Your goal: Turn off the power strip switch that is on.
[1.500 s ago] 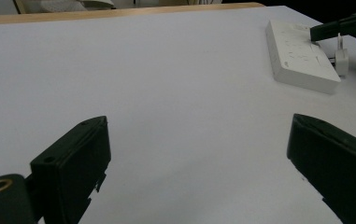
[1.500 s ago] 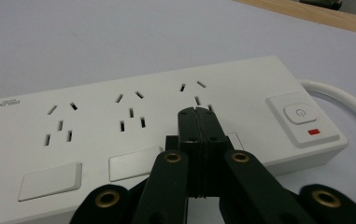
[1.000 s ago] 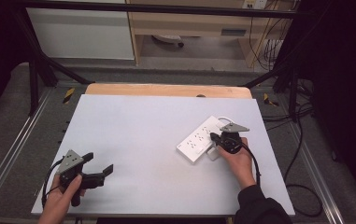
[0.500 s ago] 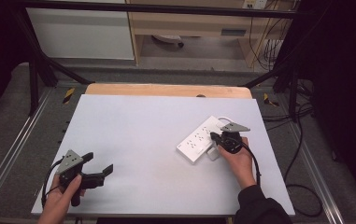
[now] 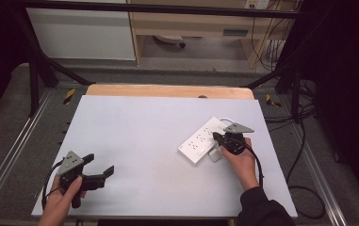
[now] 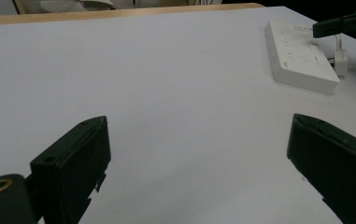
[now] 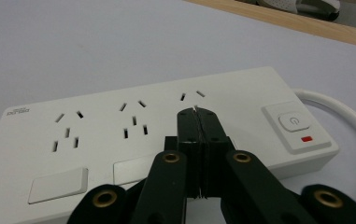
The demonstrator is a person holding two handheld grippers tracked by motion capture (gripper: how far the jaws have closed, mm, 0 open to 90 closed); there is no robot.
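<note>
Hovering unchanged since a second ago: right claw (image 7: 197,110) pinched shut, empty, tips over power strip (image 5: 204,140) on desk (image 5: 134,127). Left claw (image 5: 99,166) wide, well left of strip. Pressing likely pending.

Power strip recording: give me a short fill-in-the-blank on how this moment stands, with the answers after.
1. The right gripper has its jaws ____ over the white power strip.
2. The left gripper has its jaws ____, nothing between them.
3. The mark below the strip's power button is coloured ____.
4. The strip lies on the person's ____ half of the table.

Answers: shut; open; red; right
</note>
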